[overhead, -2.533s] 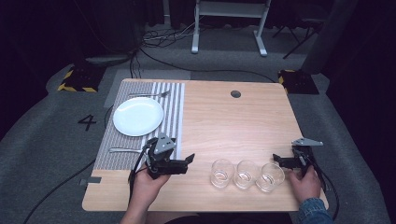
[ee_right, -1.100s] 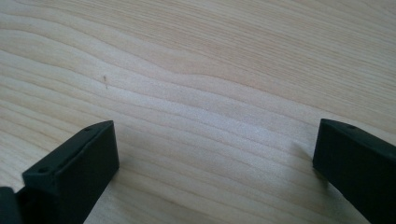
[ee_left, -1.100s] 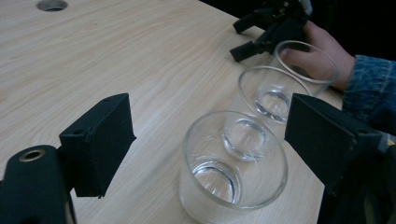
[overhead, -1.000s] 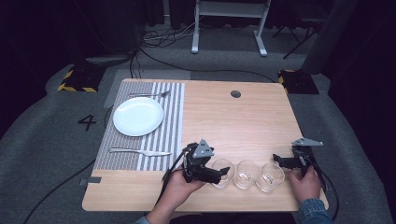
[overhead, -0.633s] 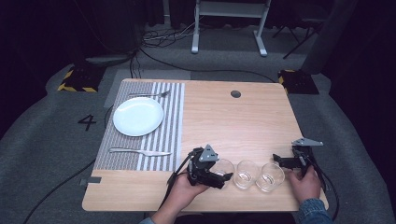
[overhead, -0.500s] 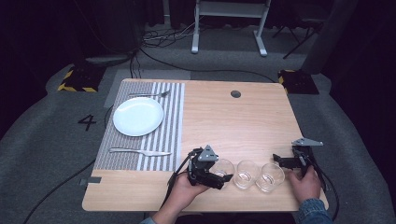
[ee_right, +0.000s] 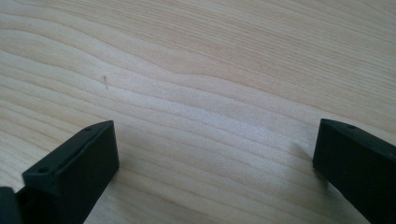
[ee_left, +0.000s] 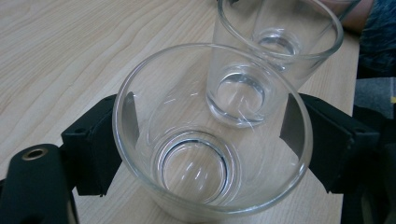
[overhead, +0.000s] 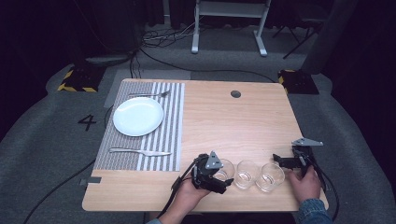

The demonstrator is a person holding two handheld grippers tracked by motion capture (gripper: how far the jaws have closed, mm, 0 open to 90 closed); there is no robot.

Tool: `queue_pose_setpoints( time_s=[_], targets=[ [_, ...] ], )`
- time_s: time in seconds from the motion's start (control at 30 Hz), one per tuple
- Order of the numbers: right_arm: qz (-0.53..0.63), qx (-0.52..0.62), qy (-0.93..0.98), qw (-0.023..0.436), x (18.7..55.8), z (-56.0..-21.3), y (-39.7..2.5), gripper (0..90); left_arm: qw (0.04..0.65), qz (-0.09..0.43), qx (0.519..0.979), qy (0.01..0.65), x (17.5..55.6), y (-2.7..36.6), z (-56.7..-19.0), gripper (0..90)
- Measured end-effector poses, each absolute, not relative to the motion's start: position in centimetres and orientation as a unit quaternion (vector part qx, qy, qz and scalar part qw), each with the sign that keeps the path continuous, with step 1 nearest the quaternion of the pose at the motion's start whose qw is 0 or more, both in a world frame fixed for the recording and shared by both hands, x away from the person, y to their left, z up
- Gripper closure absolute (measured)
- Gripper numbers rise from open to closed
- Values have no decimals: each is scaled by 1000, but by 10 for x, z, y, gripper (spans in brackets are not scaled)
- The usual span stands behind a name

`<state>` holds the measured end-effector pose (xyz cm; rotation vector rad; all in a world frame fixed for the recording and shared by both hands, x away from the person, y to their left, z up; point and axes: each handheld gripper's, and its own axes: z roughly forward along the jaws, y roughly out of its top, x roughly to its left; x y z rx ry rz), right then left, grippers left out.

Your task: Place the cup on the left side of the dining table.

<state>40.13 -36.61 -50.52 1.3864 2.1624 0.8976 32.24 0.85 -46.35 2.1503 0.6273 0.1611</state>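
Note:
Three clear glasses stand in a row near the table's front edge: the left glass, the middle glass and the right glass. My left gripper holds the left glass between its jaws, one pad against each side of the wall. In the left gripper view the middle glass stands just behind it, and the left gripper is shut on the left glass. My right gripper rests just right of the right glass, open over bare wood.
A striped placemat at the left carries a white plate, a fork behind it and a knife in front. A cable hole lies near the table's far edge. The front edge runs close below the glasses.
My left gripper moved right from the placemat's corner to the left glass and set its jaws around it. In the last half second it stayed put. The right gripper has not moved.

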Motion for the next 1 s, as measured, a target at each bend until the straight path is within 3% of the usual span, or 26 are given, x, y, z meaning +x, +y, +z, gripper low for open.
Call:
queue_pose_setpoints(
  time_s=[1.0],
  targets=[
    [323, 498, 777, 209, 401, -505, -366, 5, 422, 70, 873, 234, 322, 9, -458, 193]
  ],
)
